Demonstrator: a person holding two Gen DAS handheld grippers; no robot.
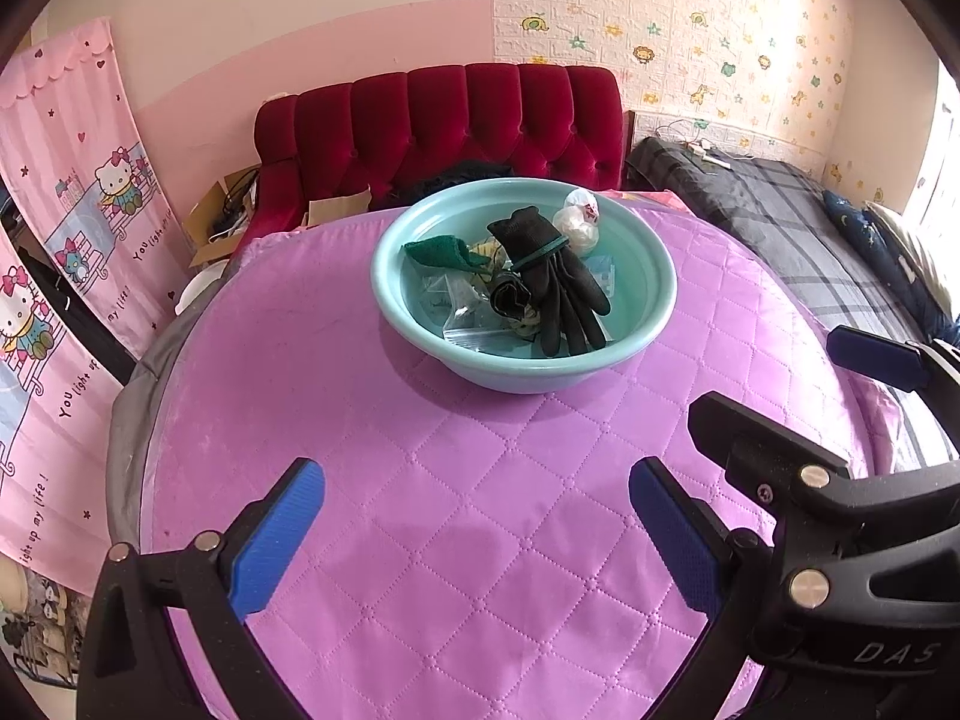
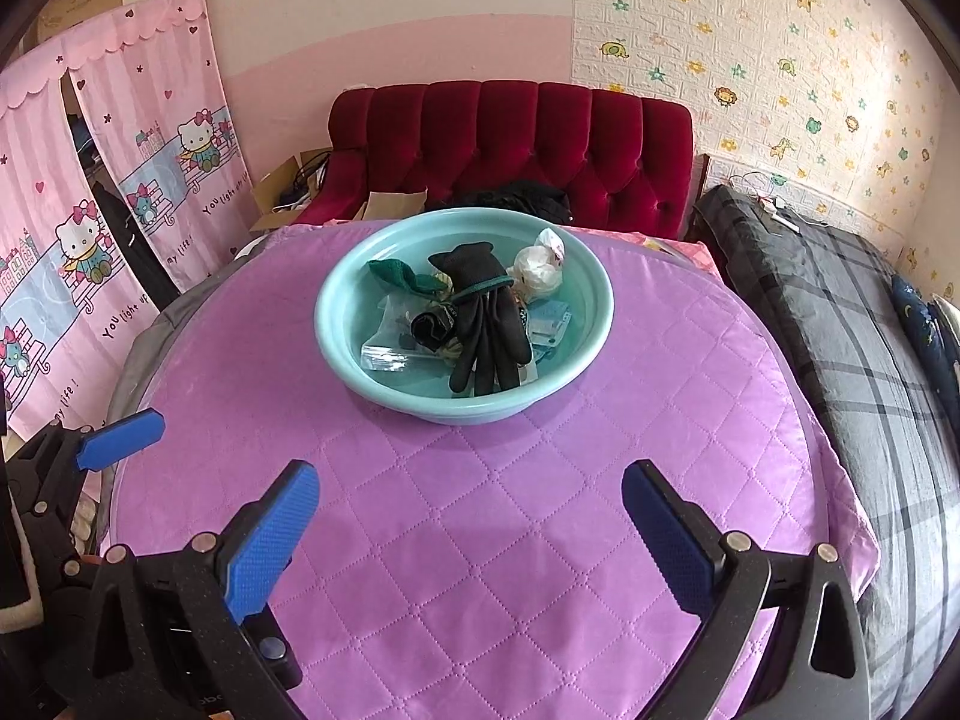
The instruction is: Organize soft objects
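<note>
While both fingers (image 1: 477, 534) (image 2: 471, 534) hang spread, black gloves (image 1: 555, 276) hide items in the basin (image 1: 420, 336).

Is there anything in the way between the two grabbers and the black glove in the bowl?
Nothing on the purple quilted cloth blocks either open gripper, left or right. Only the near wall of the teal bowl lies between them and the black glove, which lies on top of the pile.
</note>
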